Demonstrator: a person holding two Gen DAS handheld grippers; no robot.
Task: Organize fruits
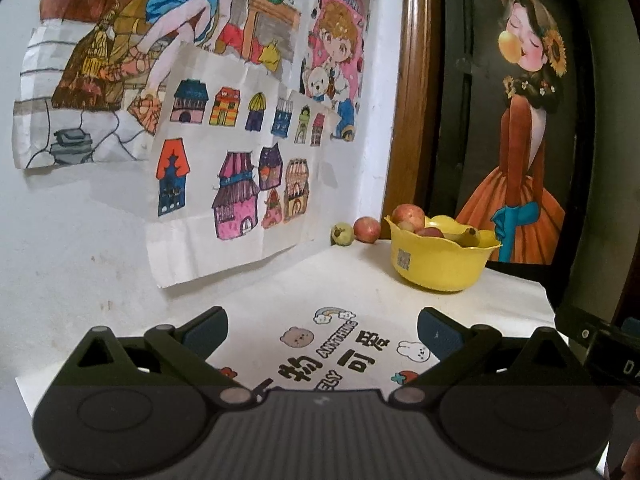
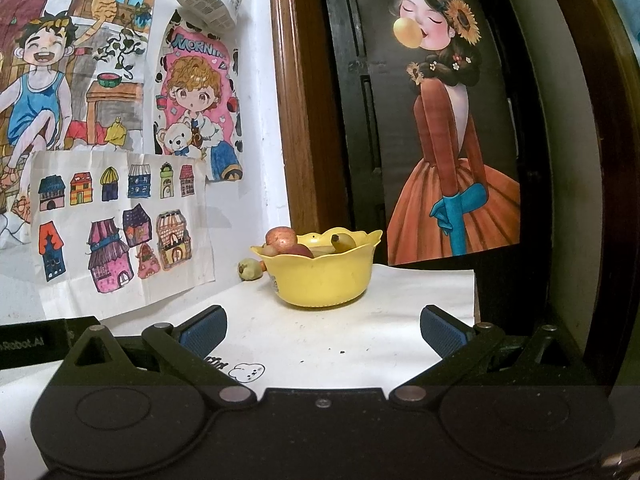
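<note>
My left gripper (image 1: 322, 334) and right gripper (image 2: 323, 330): both spread, empty. Yellow bowl (image 1: 440, 264): apples, banana. Beside it: apple (image 1: 367, 230), guava (image 1: 342, 234).

At right of centre in my left view, the bowl (image 1: 440, 264) stands on the table (image 1: 280, 284) with apples (image 1: 408, 216) and a banana (image 1: 468, 236) inside. Left of it, by the wall, lie an apple (image 1: 367, 230) and a guava (image 1: 342, 234), side by side.
</note>
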